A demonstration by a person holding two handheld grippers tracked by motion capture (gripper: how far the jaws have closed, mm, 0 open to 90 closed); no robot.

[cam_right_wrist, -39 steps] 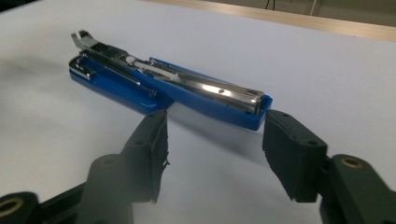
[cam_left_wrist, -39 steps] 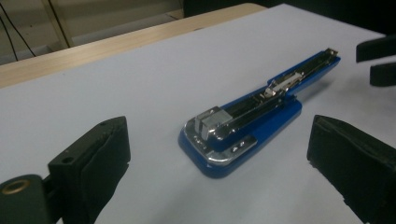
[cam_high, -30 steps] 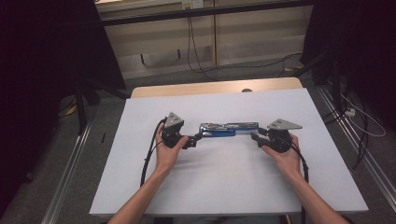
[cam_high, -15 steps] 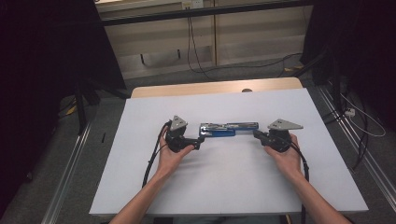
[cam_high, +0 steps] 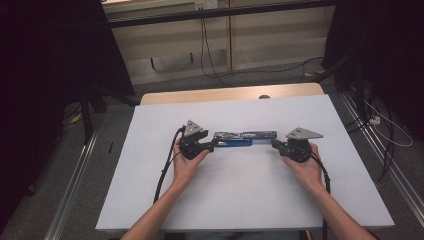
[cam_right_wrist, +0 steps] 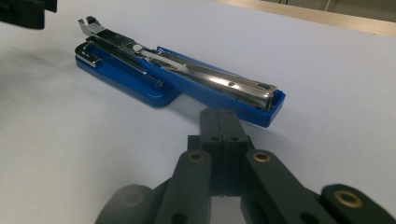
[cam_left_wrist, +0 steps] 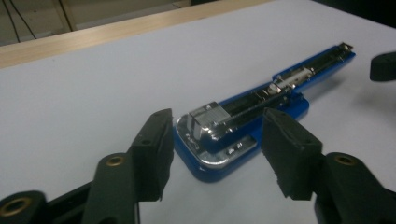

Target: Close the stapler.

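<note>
High view: a white board (cam_high: 240,200) is laid over a pale wooden table (cam_high: 225,94), whose far edge is left uncovered. Beyond the table a light wall panel (cam_high: 220,45) with hanging cables (cam_high: 205,35) is seen; dark curtains (cam_high: 50,60) are hung at both sides, and metal rails (cam_high: 75,175) run along the grey floor.

A blue stapler (cam_high: 243,138), opened out flat, is placed near the middle of the board. Its long axis is laid left to right, parallel to the table's far edge. The blue base is turned toward the left and the metal staple channel toward the right.

Left gripper view: the left gripper (cam_left_wrist: 215,135) is held at the stapler's (cam_left_wrist: 247,116) left end. Its jaws have just been closing and stand at a narrower gap, one on each side of the blue base; the near pad is seen just beside the base, and no firm contact can be made out.

Right gripper view: the right gripper (cam_right_wrist: 226,122) is held at the right end of the stapler (cam_right_wrist: 187,77). Its jaws are pressed fully together, with nothing between them, and the tips are placed just before the blue end.
</note>
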